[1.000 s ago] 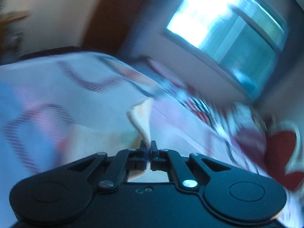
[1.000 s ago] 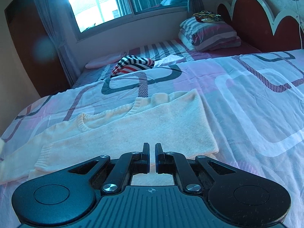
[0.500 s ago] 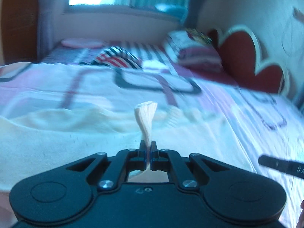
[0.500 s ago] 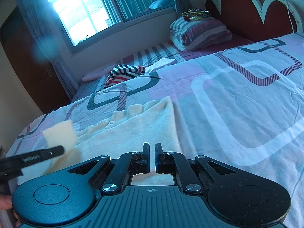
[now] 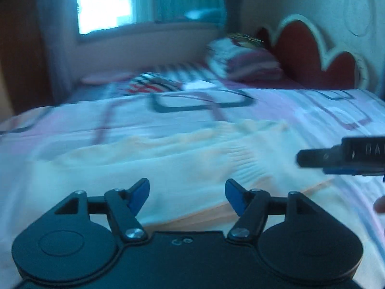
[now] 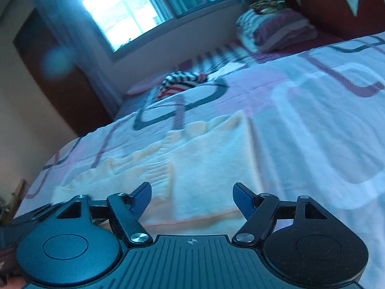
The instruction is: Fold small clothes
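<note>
A cream knitted sweater [image 5: 168,163] lies flat on the bed, with one sleeve folded across its body and the ribbed cuff [image 5: 243,166] on top. It also shows in the right wrist view [image 6: 204,168]. My left gripper [image 5: 187,190] is open and empty, just above the sweater's near edge. My right gripper [image 6: 192,193] is open and empty over the sweater's near right part. It also shows at the right edge of the left wrist view [image 5: 336,159].
The bed [image 6: 312,120] has a pink and white cover with dark loop patterns. A striped garment [image 6: 180,83] lies farther back. Striped pillows [image 6: 276,29] and a red headboard [image 5: 312,55] stand at the far right. A window [image 6: 115,12] is behind.
My left gripper carried the sleeve over the sweater, then opened and let it go. My right gripper has opened as well and moved lower toward the sweater.
</note>
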